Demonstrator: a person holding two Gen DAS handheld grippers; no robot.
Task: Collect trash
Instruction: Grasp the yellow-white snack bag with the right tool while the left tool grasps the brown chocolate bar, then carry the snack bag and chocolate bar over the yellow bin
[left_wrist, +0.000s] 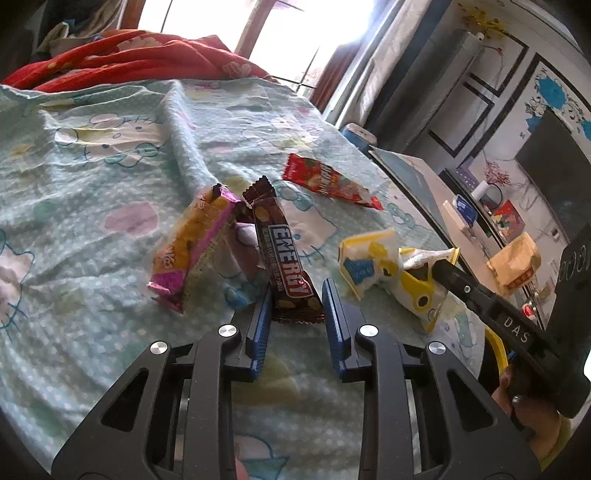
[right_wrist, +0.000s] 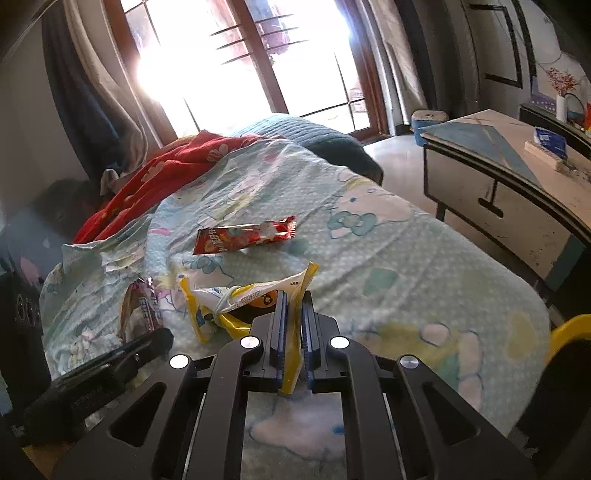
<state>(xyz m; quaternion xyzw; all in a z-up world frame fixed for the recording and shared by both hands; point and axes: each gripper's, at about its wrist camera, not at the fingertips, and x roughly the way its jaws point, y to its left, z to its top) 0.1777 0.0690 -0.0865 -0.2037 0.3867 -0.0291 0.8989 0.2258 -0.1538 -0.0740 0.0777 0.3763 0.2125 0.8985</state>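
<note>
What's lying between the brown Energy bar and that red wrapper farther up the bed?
Nothing but bare bedsheet lies between the Energy bar and the red wrapper; the left wrist view shows it best.

Left wrist view, as I see it: my left gripper (left_wrist: 297, 295), blue pads closed on the lower end of a brown ENERGY bar wrapper (left_wrist: 282, 254). Pink-and-yellow wrapper (left_wrist: 192, 247) just left of it; red wrapper (left_wrist: 330, 181) farther back. My right gripper (left_wrist: 448, 273) nips a yellow-and-white wrapper (left_wrist: 376, 267). All on a pale green cartoon-print bedsheet (left_wrist: 110, 177).

4 snack wrappers (left_wrist: 284, 251) lie on 1 bedsheet (left_wrist: 110, 184).
</note>
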